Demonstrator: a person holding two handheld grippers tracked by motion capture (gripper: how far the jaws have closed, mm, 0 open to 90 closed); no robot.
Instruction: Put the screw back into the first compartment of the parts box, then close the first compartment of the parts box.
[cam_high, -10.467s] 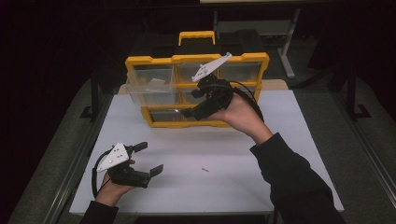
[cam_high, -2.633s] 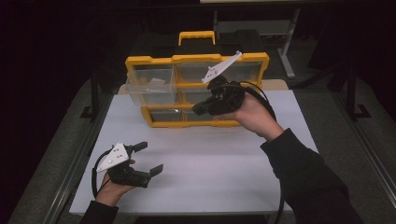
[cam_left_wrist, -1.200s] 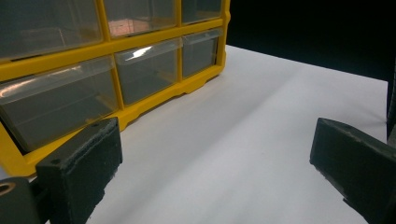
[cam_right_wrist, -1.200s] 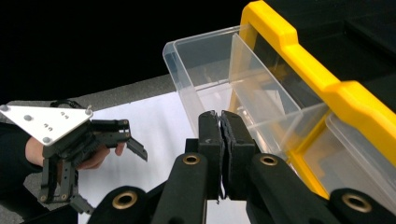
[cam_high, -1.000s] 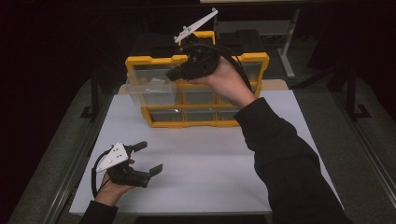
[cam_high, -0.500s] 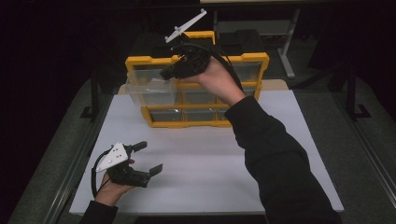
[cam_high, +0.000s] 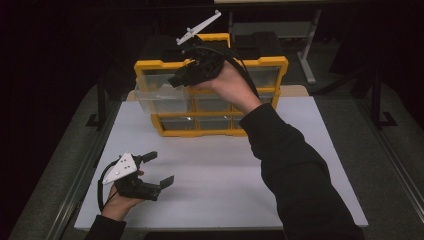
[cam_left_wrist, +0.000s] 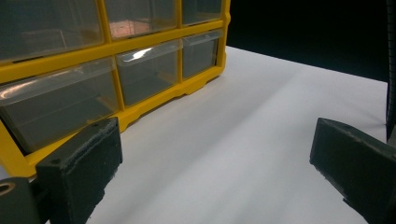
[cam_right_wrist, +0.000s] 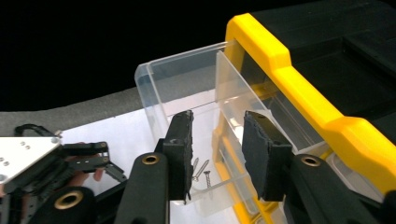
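Yellow-framed cabinet (cam_high: 212, 95) stands at the far side of the white board (cam_high: 215, 170), its top-left drawer (cam_high: 162, 97) pulled well out over the board. The right gripper (cam_high: 182, 80) hangs above that open drawer; its jaws have just been opening and now stand a little apart with nothing pressed between them, and screws (cam_right_wrist: 201, 170) lie on the drawer floor below. The left gripper (cam_high: 160, 167) rests low near the board's near-left corner, jaws wide apart and empty, well clear of the cabinet. Between the two lies broad bare board, with free room to the right as well. The right sleeve (cam_high: 295, 170) crosses the board's middle and hides part of the cabinet's right side. Beyond the board's edges the surroundings are dark, and what the shut drawers hold cannot be made out.
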